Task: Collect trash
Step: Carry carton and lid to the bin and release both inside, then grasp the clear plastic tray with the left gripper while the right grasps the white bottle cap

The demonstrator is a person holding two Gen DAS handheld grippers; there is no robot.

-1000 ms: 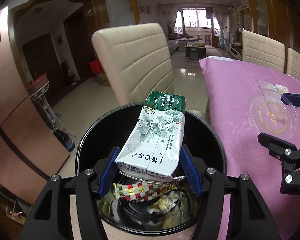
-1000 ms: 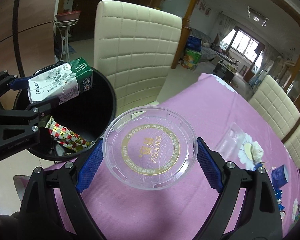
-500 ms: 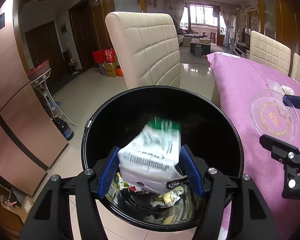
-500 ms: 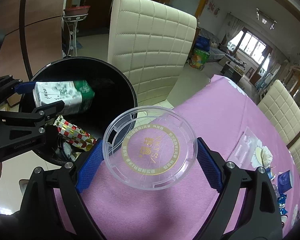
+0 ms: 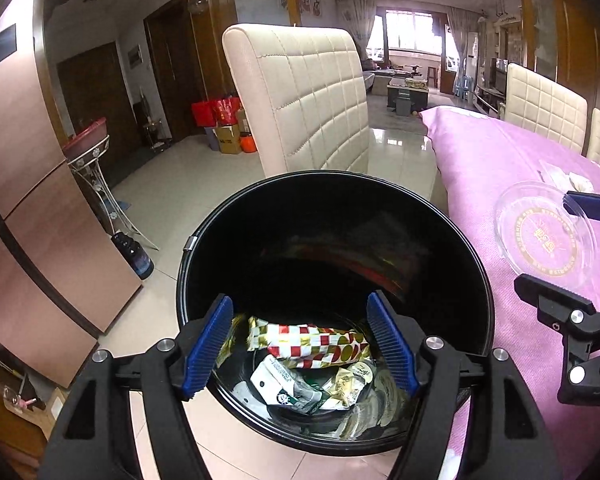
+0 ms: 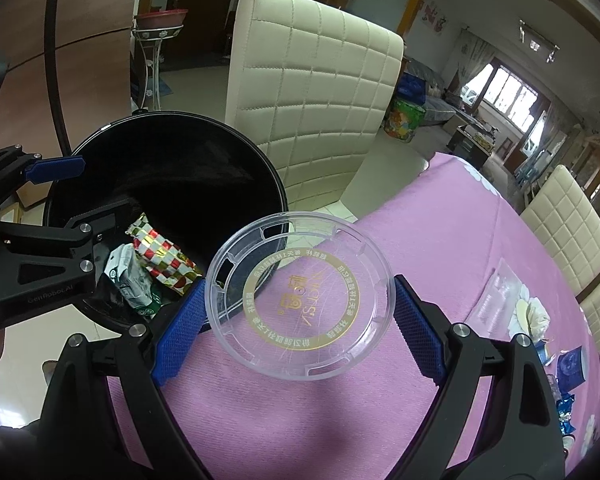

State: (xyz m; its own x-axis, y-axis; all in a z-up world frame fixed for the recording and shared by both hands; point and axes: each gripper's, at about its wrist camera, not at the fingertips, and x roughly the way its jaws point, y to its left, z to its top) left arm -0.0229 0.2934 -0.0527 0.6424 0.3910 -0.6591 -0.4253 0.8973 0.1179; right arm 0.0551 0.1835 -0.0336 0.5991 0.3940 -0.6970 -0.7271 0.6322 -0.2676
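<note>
Left tongs, jaws just opened and empty, hang over the bin; the carton lies inside. Right tongs grip a clear lid above the desk; carry it over the bin's middle before releasing.

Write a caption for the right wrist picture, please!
Right gripper holds a clear lid beside the bin.
</note>
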